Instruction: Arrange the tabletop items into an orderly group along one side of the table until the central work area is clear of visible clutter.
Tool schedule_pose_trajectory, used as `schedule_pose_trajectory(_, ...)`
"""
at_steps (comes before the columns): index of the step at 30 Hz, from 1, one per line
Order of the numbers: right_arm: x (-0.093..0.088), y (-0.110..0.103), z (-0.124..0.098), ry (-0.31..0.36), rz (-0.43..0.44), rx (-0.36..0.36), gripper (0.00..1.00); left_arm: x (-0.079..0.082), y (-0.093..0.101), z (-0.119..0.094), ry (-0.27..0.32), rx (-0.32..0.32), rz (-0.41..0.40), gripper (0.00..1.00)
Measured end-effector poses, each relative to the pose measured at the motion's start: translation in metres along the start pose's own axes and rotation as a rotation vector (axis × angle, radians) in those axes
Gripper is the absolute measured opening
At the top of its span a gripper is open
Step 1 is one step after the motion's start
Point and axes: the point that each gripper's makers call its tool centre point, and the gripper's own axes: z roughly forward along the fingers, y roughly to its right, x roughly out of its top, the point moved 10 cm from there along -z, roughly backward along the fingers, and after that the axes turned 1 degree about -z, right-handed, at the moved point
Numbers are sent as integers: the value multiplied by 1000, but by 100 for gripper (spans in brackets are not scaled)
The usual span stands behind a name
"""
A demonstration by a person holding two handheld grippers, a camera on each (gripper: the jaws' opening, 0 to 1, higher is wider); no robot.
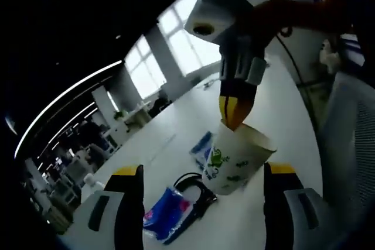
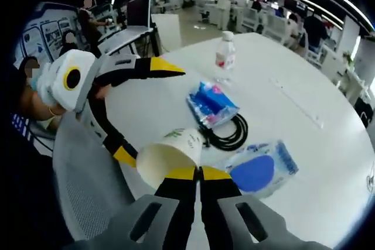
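A white paper cup (image 1: 234,159) with green print hangs tilted over the white round table (image 1: 176,121). My right gripper (image 1: 233,122) reaches down from above, shut on the cup's rim. In the right gripper view its jaws (image 2: 199,173) pinch the rim of the cup (image 2: 170,159), whose mouth faces the camera. My left gripper (image 1: 205,169) is open wide, its jaws on either side of the cup and short of it. From the right gripper view, that open left gripper (image 2: 153,114) comes in from the left. I cannot tell whether the cup's base touches the table.
On the table (image 2: 304,74) lie a blue tissue pack (image 2: 211,103), a black cable coil (image 2: 231,133), a blue-and-white packet (image 2: 261,168) and a water bottle (image 2: 224,54). A grey mesh chair (image 2: 88,180) stands at the near edge. Desks and people fill the office behind.
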Motion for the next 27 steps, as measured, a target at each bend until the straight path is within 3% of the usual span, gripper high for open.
schedule_pose_trajectory(8, 2, -4, -1, -28, -38, 15, 0, 2, 10, 3, -2, -53, 74, 72)
schedule_pose_trajectory(14, 2, -4, 1, -42, -61, 17, 0, 2, 20, 7, -14, -105, 151, 58)
schedule_pose_trajectory(27, 5, -1, 3, -38, -67, 18, 0, -1, 24, 13, -39, -134, 150, 43)
